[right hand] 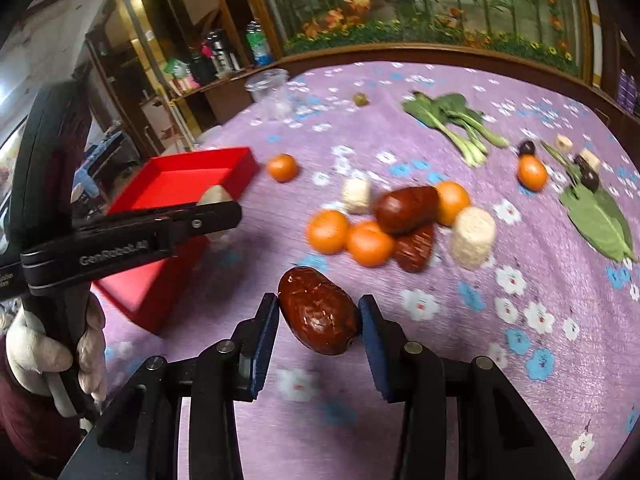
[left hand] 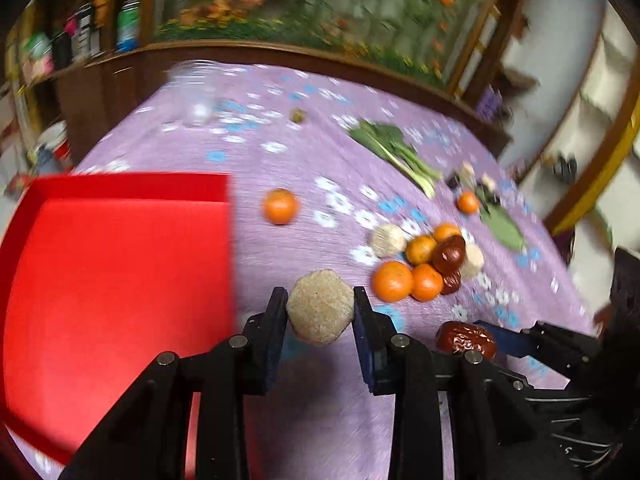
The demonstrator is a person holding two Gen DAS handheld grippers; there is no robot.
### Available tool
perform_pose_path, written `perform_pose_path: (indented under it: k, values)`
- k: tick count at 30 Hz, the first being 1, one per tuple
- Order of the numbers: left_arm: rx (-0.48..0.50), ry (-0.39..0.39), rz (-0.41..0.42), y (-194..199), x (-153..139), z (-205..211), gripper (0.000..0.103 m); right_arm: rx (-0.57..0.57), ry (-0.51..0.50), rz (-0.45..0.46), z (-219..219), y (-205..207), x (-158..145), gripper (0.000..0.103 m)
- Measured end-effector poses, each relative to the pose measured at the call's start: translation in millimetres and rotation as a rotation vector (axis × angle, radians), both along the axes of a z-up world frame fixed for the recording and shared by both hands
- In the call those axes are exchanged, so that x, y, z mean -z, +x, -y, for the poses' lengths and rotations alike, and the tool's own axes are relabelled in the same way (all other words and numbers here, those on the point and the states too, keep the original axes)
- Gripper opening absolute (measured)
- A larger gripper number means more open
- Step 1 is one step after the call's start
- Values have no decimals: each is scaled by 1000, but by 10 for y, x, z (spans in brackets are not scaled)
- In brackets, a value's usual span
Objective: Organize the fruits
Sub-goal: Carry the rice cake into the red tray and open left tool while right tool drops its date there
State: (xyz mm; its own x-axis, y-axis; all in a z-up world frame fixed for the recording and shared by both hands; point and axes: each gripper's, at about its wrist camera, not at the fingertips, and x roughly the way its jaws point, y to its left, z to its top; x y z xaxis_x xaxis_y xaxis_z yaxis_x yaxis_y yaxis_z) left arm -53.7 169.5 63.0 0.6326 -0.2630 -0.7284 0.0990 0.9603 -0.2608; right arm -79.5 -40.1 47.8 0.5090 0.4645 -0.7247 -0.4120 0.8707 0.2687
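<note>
We hold a pale, grainy round piece [left hand: 320, 307] tight between the two fingers of our left gripper [left hand: 320, 312]. It hangs above the purple flowered cloth [left hand: 304, 168], just beside the red tray [left hand: 116, 272]. We cannot tell what kind of food it is. In the right wrist view most of it hides behind the left gripper's black arm, and only a pale tip shows.

Our right gripper [right hand: 319, 316] is clamped on a big wrinkly dark red date [right hand: 319, 316], lifted over the cloth. In the left wrist view this date [left hand: 466, 338] peeks out low on the right, partly hidden by our own black finger.

The red tray is cut off at the left edge in the left wrist view, and it looks smeared.

Farther out sits a little heap. We count three oranges [right hand: 370, 243] there, two more dates [right hand: 406, 209] and two pale grainy pieces [right hand: 473, 237]. The lower date is half hidden under the top one. Two more oranges lie alone, one [right hand: 283, 167] near the tray and one [right hand: 532, 173] far to the right. That makes five oranges and three dates in all.

Past them lies one bunch of leafy greens [right hand: 456, 118] and a flat green leaf [right hand: 600, 222]. Some small dark and pale bits [right hand: 588, 168] sit near it, too small to name. A clear cup [right hand: 267, 80] at the far edge is blurry.
</note>
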Motion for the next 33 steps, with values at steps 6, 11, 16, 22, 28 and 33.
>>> perform_pose_path:
  k: [6,11,16,22,28,33]
  values:
    - [-186,-12,19,-283,-39,-669,31,-109,42,3,-467,-62,-182,42]
    - [-316,-13,7,-443,51,-1154,31,-211,83,-33,-1014,-52,-215,41]
    - [-363,-25,-6,-490,131,-1354,31,-277,65,-51,-1475,-36,-147,39]
    - [-393,-45,-9,-548,162,-1475,31,-318,42,-95,-1817,-19,36,39]
    - [-419,-87,6,-601,108,-1537,52,-316,60,-106,-1861,-29,58,57]
    - [-423,-103,15,-635,25,-1495,64,-300,81,-86,-1783,-88,-29,60]
